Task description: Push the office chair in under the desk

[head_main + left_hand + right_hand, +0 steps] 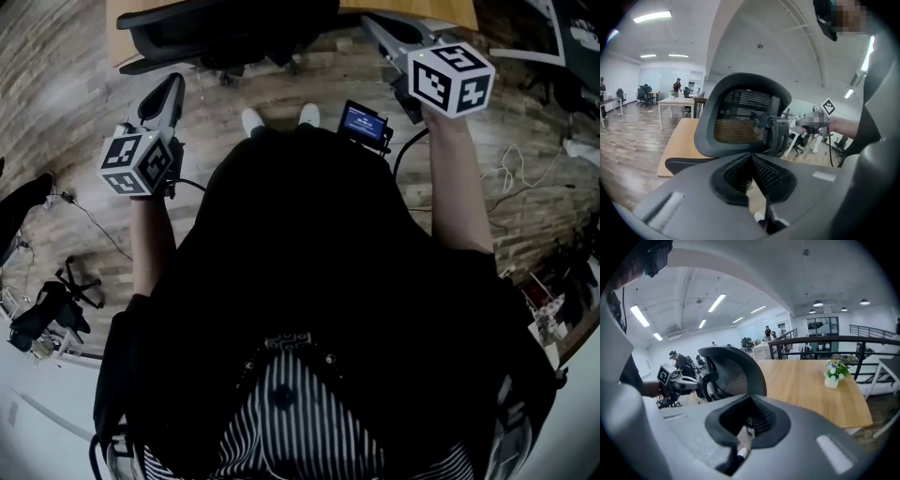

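The black mesh-back office chair [225,28] stands at the wooden desk [117,33] at the top of the head view. In the left gripper view the chair's backrest [740,117] is straight ahead, with the desk [682,140] behind it. The right gripper view shows the backrest [733,373] on the left and the desk top [811,385] on the right. My left gripper [173,84] points at the chair's left side, and its jaws [751,157] are shut on nothing. My right gripper [370,21] points at the chair's right side, also shut [751,401] and empty. I cannot tell whether either tip touches the chair.
A small white vase of flowers [833,373] stands on the desk. Cables [511,169] trail over the wood floor at the right, and black gear [47,309] lies at the left. More desks and people [677,101] are far behind, and a black railing [825,339] runs beyond the desk.
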